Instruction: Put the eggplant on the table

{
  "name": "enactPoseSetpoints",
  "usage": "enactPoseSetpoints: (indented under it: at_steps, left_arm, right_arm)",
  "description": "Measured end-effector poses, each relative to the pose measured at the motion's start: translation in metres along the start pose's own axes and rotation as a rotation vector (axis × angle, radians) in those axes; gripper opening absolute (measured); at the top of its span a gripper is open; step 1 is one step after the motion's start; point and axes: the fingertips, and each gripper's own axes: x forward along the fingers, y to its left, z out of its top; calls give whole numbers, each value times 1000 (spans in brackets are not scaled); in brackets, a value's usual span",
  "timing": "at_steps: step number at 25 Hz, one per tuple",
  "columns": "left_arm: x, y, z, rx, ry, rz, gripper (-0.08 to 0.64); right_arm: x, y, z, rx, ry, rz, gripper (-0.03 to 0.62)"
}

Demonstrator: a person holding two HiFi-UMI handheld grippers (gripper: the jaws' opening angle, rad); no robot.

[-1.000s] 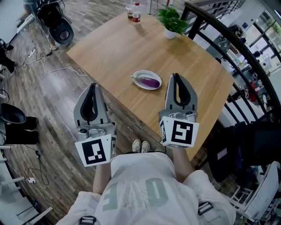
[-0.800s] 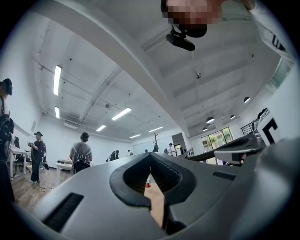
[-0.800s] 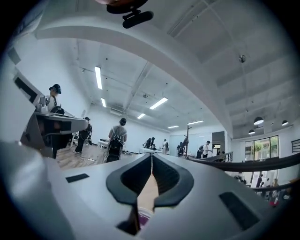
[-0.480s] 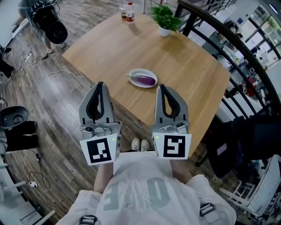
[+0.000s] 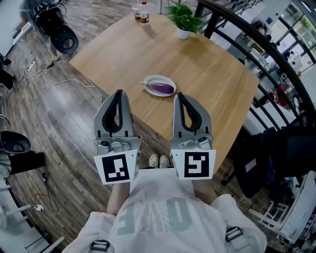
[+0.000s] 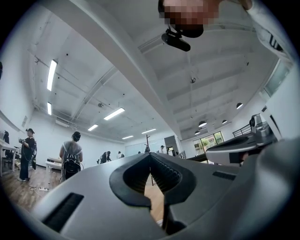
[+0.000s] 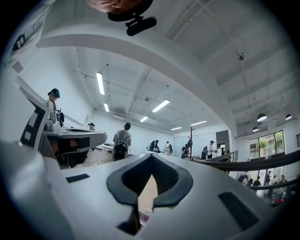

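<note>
A purple eggplant (image 5: 161, 88) lies on a white plate (image 5: 170, 81) near the front edge of the wooden table (image 5: 207, 69). Both grippers hang short of that edge, held side by side and pointing toward the plate. My left gripper (image 5: 119, 93) is shut with nothing in it, its tips meeting in the left gripper view (image 6: 149, 154). My right gripper (image 5: 178, 96) is shut and empty too, just in front of the plate; its tips meet in the right gripper view (image 7: 151, 155). A sliver of plate (image 7: 144, 216) with eggplant shows low between the right jaws.
A potted plant (image 5: 183, 20) and bottles (image 5: 143, 13) stand at the table's far side. A dark curved railing (image 5: 256, 49) runs along the right. Cables (image 5: 49, 79) and a black chair (image 5: 61, 34) lie on the wood floor at left. Several people stand far off in the hall.
The two grippers have drawn closer together, the left one shifting right and the right one shifting left. The right jaws have closed. The eggplant stays on its plate.
</note>
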Motion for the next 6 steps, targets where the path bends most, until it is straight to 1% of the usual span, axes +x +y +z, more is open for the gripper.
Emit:
enactPoseSetpoints:
  at_steps: [6]
  left_arm:
    - [0, -4, 3, 0, -8, -7, 8]
  right_arm:
    - [-2, 2, 4, -20, -9, 16, 18]
